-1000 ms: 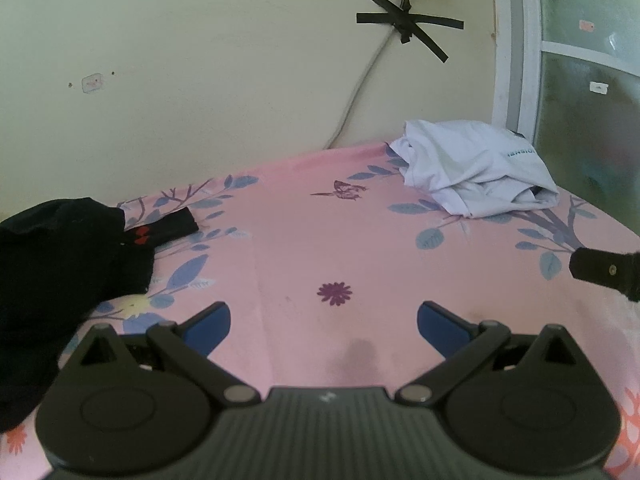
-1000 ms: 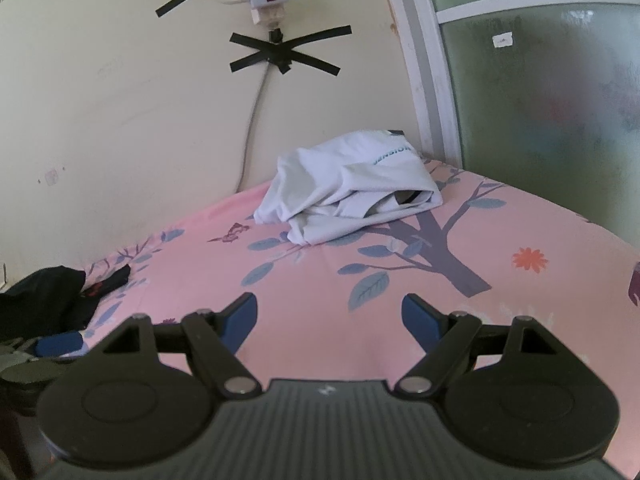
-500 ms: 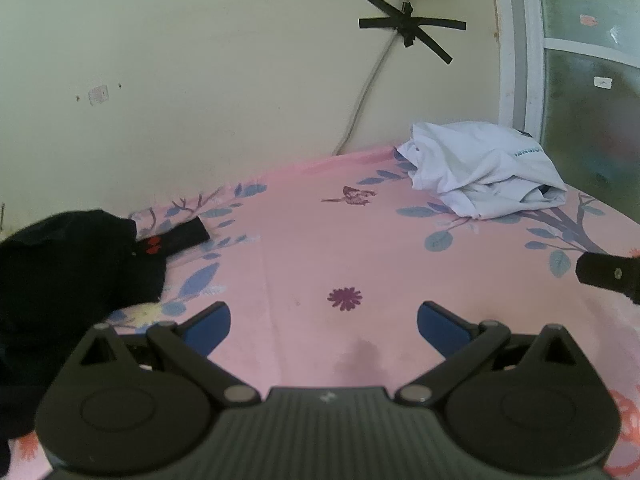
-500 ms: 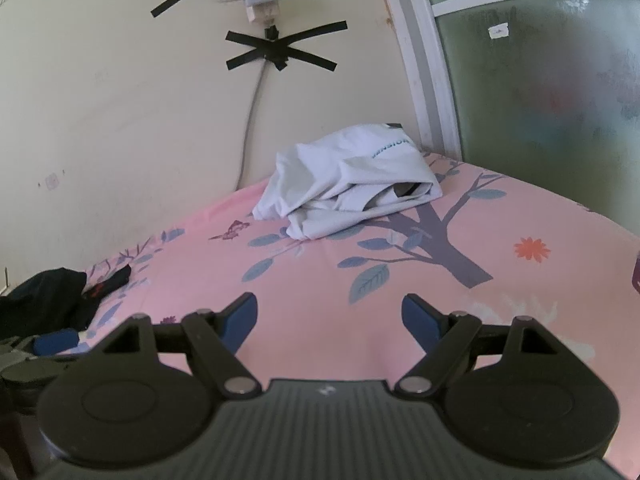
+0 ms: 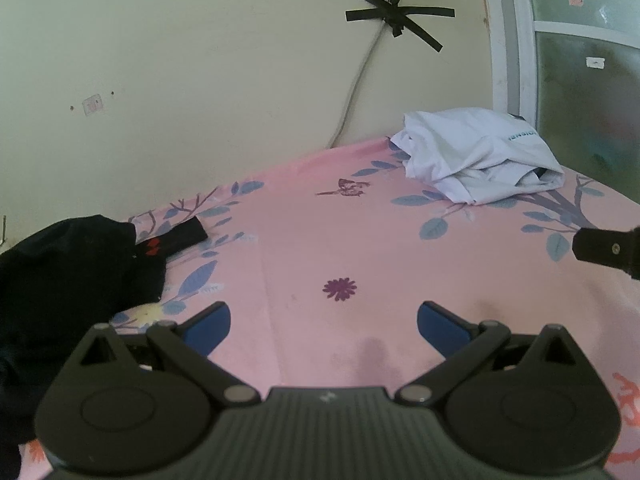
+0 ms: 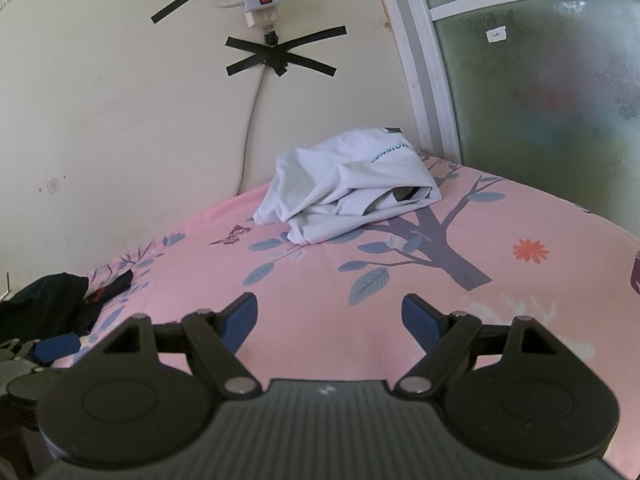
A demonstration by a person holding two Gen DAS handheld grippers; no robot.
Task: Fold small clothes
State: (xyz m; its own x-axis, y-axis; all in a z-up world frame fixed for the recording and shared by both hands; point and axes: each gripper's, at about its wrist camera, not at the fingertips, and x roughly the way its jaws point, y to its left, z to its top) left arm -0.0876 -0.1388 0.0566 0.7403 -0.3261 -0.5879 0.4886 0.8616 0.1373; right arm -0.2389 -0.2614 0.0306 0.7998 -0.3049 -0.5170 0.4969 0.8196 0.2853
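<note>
Two garments lay on the pink bed (image 5: 360, 240): one white shirt (image 6: 348, 188) and one black garment (image 5: 68, 272). The shirt sat crumpled in a loose heap at the far side, near the wall (image 5: 200, 80) and beside the window frame (image 6: 424, 64), with small teal lettering across its top fold. The black garment lay bunched at the left edge, a small red mark on it. My left tongs (image 5: 324, 322) stood apart over bare sheet, clamping nothing. My right tongs (image 6: 328, 316) also stood apart, empty, well short of the shirt.
</note>
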